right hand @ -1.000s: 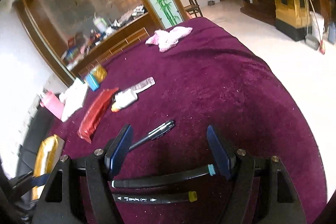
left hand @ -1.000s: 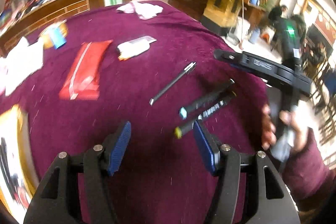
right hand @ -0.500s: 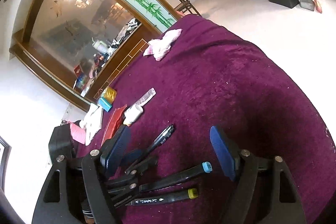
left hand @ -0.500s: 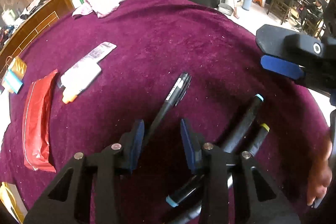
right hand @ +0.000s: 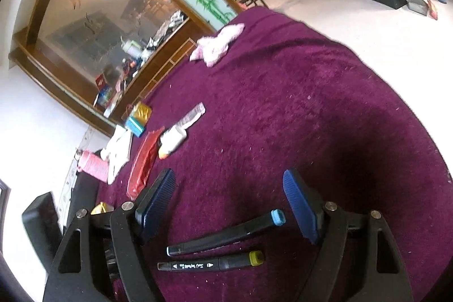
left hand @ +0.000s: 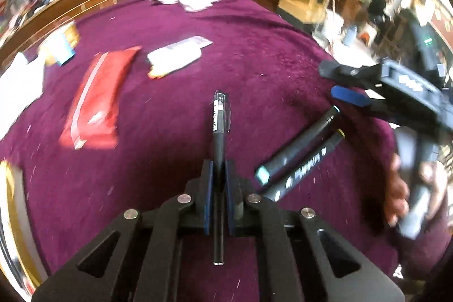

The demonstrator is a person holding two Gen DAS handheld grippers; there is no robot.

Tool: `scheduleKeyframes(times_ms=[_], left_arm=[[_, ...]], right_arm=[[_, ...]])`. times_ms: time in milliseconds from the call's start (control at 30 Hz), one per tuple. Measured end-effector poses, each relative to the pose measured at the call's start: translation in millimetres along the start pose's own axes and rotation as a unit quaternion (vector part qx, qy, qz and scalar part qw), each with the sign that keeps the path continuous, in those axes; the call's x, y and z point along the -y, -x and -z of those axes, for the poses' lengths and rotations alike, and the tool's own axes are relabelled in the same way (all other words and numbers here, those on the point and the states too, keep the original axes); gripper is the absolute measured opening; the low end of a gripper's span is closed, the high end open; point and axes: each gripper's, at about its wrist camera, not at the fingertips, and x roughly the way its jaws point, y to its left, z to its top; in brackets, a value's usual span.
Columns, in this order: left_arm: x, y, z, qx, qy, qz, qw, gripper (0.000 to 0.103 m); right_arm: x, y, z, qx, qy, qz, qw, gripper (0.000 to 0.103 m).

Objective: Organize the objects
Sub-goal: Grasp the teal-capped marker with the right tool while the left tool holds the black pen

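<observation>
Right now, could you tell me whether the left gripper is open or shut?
Shut: the left gripper has its blue pads clamped on the black pen, which runs lengthwise between them.

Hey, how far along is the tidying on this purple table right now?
Done: the two markers lie side by side. In hand: the left gripper is shut on the black pen; the right gripper hangs open over the markers. Left: red packet, white tube and pink cloth lie scattered.
</observation>
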Motion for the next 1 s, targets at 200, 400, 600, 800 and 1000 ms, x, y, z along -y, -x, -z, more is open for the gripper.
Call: scheduleKeyframes(times_ms=[200, 400, 600, 800, 1000], left_arm=[[-32, 36, 53, 0.016, 0.045, -0.021, 0.9986, 0.006], [-62, 31, 81, -0.005, 0.105, -0.008, 0.9944, 0.006], [-72, 25, 92, -0.010, 0.130, 0.002, 0.9915, 0.006], [-77, 22, 93, -0.003, 0.143, 0.013, 0.9897, 0.006], [-73, 19, 87, 0.004, 0.142, -0.006, 0.9899, 0.006]], right_arm=[[-19, -24, 9, -0.048, 0.046, 0.013, 0.998, 0.075], [-69, -66, 17, -0.140, 0.103, 0.025, 0.985, 0.080], [-106, -73, 42, -0.218, 0.118, -0.062, 0.967, 0.080], [-143, -63, 72, -0.178, 0.320, 0.065, 0.928, 0.078], [-151, -85, 93, -0.201, 0.434, 0.144, 0.866, 0.040]])
